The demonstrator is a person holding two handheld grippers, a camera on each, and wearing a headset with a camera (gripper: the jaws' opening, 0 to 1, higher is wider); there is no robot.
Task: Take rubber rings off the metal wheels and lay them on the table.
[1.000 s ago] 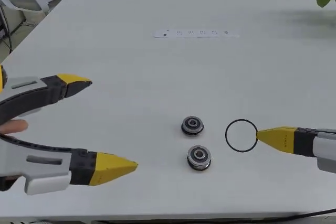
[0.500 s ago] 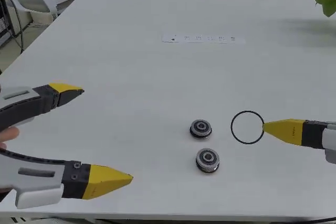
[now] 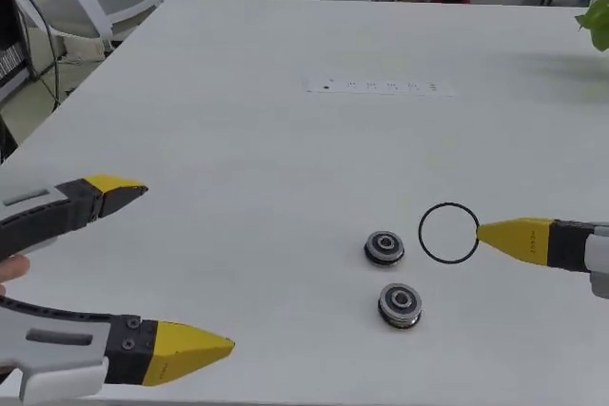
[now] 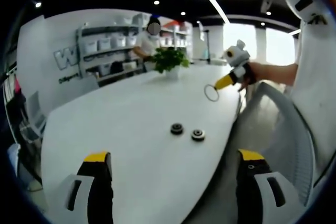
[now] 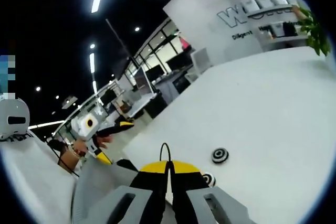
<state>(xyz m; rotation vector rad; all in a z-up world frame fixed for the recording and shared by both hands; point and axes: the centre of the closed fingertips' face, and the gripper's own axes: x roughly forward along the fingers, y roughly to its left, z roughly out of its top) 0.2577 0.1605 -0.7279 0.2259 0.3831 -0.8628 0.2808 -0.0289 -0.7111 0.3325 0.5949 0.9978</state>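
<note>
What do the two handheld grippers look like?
They match. The left gripper and the right gripper each have pointed yellow jaw tips, black middle sections with small screws, and light grey moulded bodies behind.

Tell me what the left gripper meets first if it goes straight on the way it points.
Likely the metal wheels on the table: in the left gripper view they lie ahead between the open jaws of the left gripper. Its height over the tabletop is unclear, so it might pass above them.
</note>
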